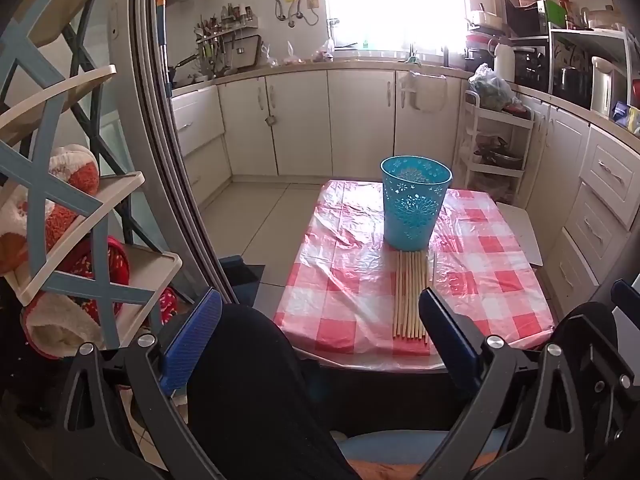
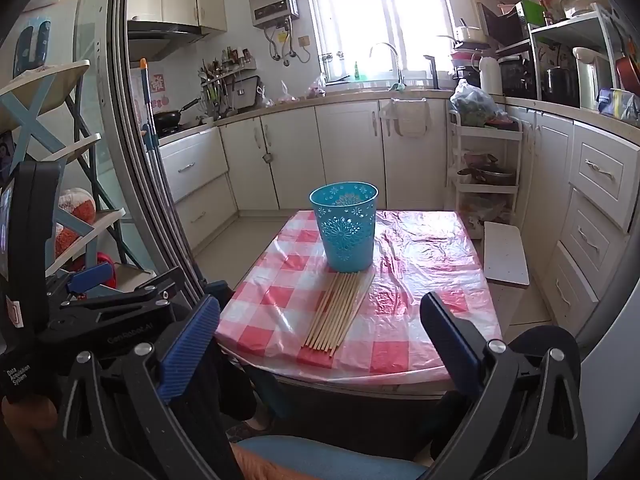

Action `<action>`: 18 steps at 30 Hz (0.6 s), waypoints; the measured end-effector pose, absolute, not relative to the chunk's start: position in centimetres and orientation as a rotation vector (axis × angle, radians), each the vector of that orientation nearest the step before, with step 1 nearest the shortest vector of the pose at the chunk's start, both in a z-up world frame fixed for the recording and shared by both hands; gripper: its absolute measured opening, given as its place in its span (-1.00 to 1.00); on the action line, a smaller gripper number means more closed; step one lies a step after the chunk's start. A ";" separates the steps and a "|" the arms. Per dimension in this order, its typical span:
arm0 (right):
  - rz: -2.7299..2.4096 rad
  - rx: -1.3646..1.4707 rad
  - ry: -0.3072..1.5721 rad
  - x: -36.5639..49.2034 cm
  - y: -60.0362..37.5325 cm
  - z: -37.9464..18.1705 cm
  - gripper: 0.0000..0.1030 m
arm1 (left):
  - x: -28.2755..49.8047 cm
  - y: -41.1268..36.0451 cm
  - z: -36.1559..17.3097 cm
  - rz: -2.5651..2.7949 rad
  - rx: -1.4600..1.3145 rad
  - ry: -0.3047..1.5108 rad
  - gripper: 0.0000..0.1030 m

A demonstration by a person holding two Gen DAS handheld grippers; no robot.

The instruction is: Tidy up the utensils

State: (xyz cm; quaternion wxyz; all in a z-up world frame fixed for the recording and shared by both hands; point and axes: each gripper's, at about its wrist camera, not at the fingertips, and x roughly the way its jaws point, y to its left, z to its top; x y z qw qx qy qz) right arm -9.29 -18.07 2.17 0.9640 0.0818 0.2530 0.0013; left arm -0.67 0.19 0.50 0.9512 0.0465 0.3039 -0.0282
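A blue perforated plastic cup (image 1: 415, 202) (image 2: 345, 227) stands upright on the small table with a red-and-white checked cloth (image 1: 344, 280) (image 2: 420, 280). Just in front of the cup lies a flat row of several wooden chopsticks (image 1: 410, 296) (image 2: 339, 312), side by side, pointing toward the near edge. My left gripper (image 1: 320, 334) is open, held back short of the table's near edge with nothing between its blue pads. My right gripper (image 2: 320, 336) is open too, also short of the table and empty. The left gripper (image 2: 92, 276) shows at the left of the right wrist view.
A small white board (image 2: 505, 254) sits on a stool right of the table. A rolling cart (image 2: 484, 168) stands behind it. Cabinets line the back and right. A shelf with plush items (image 1: 72, 216) and a door frame (image 1: 168, 160) are at left. A person's dark-clothed knee (image 1: 248, 380) is below the grippers.
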 end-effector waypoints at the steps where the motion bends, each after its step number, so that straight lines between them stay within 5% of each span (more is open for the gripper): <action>1: 0.002 0.166 0.513 -9.3 -18.1 2.2 0.87 | -0.7 0.2 0.5 -0.059 0.093 0.617 0.85; 18: 0.001 0.169 0.523 -9.0 -18.1 1.7 0.87 | -0.5 0.1 0.2 -0.073 0.083 0.629 0.85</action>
